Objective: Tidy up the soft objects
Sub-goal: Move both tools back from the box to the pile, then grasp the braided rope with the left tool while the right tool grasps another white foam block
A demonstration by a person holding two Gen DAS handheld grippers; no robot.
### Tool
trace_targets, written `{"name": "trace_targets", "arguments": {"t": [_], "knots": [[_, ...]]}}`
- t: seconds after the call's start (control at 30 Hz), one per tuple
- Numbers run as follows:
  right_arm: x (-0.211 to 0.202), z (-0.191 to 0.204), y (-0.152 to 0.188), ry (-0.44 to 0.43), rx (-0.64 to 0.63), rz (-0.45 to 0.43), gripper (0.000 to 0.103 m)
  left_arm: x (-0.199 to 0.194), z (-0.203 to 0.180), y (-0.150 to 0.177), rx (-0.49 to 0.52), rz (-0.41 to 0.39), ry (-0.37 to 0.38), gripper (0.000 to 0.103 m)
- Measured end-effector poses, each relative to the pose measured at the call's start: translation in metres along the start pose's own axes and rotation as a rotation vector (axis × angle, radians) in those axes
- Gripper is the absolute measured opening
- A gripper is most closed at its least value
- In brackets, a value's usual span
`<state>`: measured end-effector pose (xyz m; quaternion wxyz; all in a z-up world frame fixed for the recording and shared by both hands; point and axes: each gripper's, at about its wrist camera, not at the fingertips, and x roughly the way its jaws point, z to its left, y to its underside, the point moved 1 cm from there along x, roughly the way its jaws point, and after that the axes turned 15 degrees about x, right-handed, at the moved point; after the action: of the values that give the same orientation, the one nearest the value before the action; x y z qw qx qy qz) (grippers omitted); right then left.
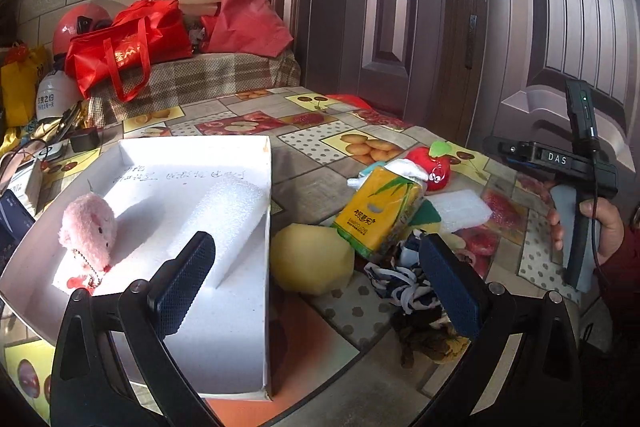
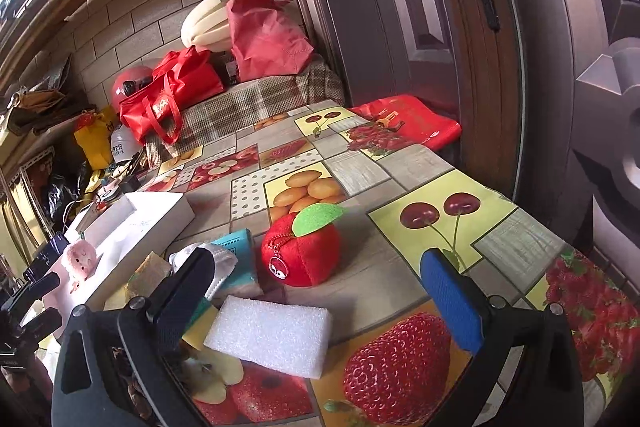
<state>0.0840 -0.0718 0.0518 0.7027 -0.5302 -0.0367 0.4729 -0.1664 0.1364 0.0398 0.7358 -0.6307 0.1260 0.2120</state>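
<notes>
1. Your left gripper (image 1: 316, 287) is spread wide and holds nothing; it hovers over the right edge of the white box (image 1: 120, 155), with the yellow sponge (image 1: 312, 259) on the tabletop (image 1: 304, 143) between its fingers.
2. Your right gripper (image 2: 316, 303) is also apart and empty. The white foam block (image 2: 272, 339) lies just ahead of it, low between the fingers, and the red apple plush (image 2: 304, 255) sits beyond at about 12 o'clock.
3. Done so far, by my reading: two pieces are in the box, the pink plush (image 1: 90, 231) at its 9 o'clock side and a white foam piece (image 1: 224, 211) at its 3 o'clock wall.
4. Left to do: the sponge, the yellow tissue pack (image 1: 380, 215), the foam block, the apple plush, a white mask (image 2: 220, 263) and the striped cloth (image 1: 400, 283) all lie loose in a cluster at 3 o'clock of the box.
5. I judge the task well short of halfway.
</notes>
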Motion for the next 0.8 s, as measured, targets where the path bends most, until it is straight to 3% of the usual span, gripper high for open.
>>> {"name": "trace_targets", "arguments": {"t": [0.17, 0.3, 0.4, 0.53, 0.67, 0.8], "knots": [[0.002, 0.011, 0.01, -0.036, -0.167, 0.119, 0.103, 0.009, -0.049, -0.006, 0.106, 0.048, 0.203, 0.102], [0.016, 0.028, 0.03, -0.011, -0.376, 0.226, 0.103, 0.015, -0.066, -0.009, 0.136, 0.089, 0.253, 0.102], [0.025, 0.034, 0.038, -0.015, -0.452, 0.273, 0.103, 0.019, -0.062, -0.007, 0.084, 0.126, 0.3, 0.102], [0.034, 0.039, 0.038, -0.012, -0.519, 0.292, 0.103, 0.025, -0.058, 0.0, 0.024, 0.198, 0.31, 0.102], [0.043, 0.041, 0.038, -0.03, -0.557, 0.324, 0.103, 0.035, -0.062, 0.004, 0.031, 0.279, 0.298, 0.101], [0.054, 0.044, 0.043, -0.056, -0.583, 0.395, 0.102, 0.046, -0.071, 0.009, 0.067, 0.359, 0.277, 0.09]]}}
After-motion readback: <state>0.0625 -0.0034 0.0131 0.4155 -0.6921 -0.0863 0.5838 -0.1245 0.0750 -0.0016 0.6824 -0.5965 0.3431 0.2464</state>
